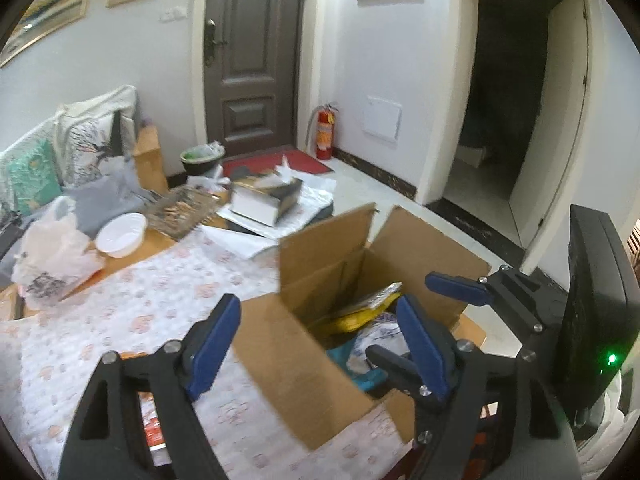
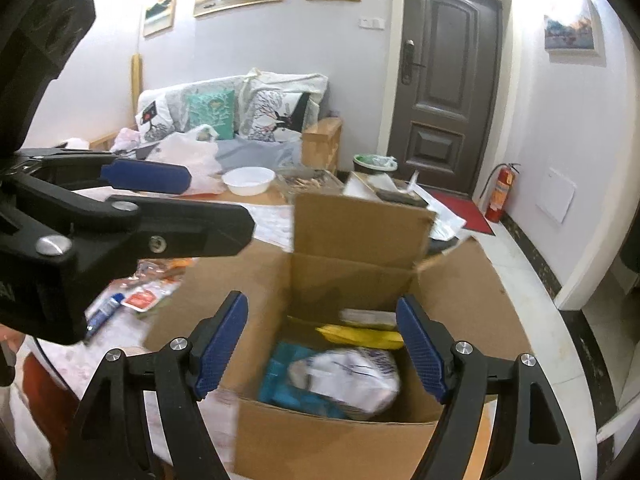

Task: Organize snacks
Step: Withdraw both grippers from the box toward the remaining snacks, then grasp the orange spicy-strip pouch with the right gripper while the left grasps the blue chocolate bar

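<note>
An open cardboard box (image 2: 352, 280) stands on the floral tablecloth (image 1: 132, 312), also in the left wrist view (image 1: 320, 264). Inside lie a white snack bag (image 2: 352, 376), a yellow packet (image 2: 360, 334) and a teal packet (image 2: 284, 380); the yellow packet also shows in the left wrist view (image 1: 360, 316). My right gripper (image 2: 322, 350) is open and empty just above the box opening. My left gripper (image 1: 320, 344) is open and empty over the box's near-left flap. The right gripper appears in the left wrist view (image 1: 452, 300). Loose red packets (image 2: 146, 298) and a blue tube (image 2: 102, 314) lie on the cloth left of the box.
A white bowl (image 2: 248, 180), a plastic bag (image 2: 188, 156), a tissue box (image 1: 266, 198) and papers crowd the far table. A sofa with cushions (image 2: 224, 108) is behind. A bin (image 2: 374, 164), a fire extinguisher (image 2: 500, 192) and a door (image 2: 440, 80) lie beyond.
</note>
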A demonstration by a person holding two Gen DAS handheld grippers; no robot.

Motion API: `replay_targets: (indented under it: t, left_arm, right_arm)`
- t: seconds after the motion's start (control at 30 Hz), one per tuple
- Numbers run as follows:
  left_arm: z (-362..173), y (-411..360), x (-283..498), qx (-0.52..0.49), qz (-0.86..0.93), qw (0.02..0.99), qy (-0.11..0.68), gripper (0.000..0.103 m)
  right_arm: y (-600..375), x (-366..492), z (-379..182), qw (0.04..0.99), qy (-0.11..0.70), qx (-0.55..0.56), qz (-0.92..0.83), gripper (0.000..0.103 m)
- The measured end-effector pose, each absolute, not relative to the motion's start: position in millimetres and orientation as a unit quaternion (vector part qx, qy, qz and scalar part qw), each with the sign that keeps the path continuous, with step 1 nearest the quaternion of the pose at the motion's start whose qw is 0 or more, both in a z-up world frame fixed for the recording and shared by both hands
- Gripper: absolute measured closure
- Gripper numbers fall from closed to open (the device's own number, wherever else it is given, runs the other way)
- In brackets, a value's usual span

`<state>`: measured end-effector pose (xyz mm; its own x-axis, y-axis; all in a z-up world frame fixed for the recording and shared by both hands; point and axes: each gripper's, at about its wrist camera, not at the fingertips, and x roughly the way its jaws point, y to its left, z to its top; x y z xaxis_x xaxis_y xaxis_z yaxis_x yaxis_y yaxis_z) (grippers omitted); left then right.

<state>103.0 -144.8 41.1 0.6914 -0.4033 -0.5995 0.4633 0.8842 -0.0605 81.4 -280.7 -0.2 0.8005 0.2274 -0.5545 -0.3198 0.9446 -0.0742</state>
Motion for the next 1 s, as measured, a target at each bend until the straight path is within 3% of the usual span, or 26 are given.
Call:
replay_targets:
  t: [0.47,0.67,1.0]
  left_arm:
    - [30.4,24.9,48.6,-0.013,-0.127,0.949,0.288,0.023]
    - [-14.9,90.1,51.6,-0.043,-0.098,0.941,0.322,0.023]
    - [-87.7,125.7,83.7,-0.088,-0.101,0.916,0.378,0.023]
  right_arm:
    - [-148.3,51.4,11.1,0.926,0.259,-0.092,0.258,0.028]
    - [-79.5,57.6,-24.0,0.897,0.308,-0.111,0.297,0.028]
    - [-47.5,109.4,-99.8,0.866,0.404,-0.105,0.275,0.028]
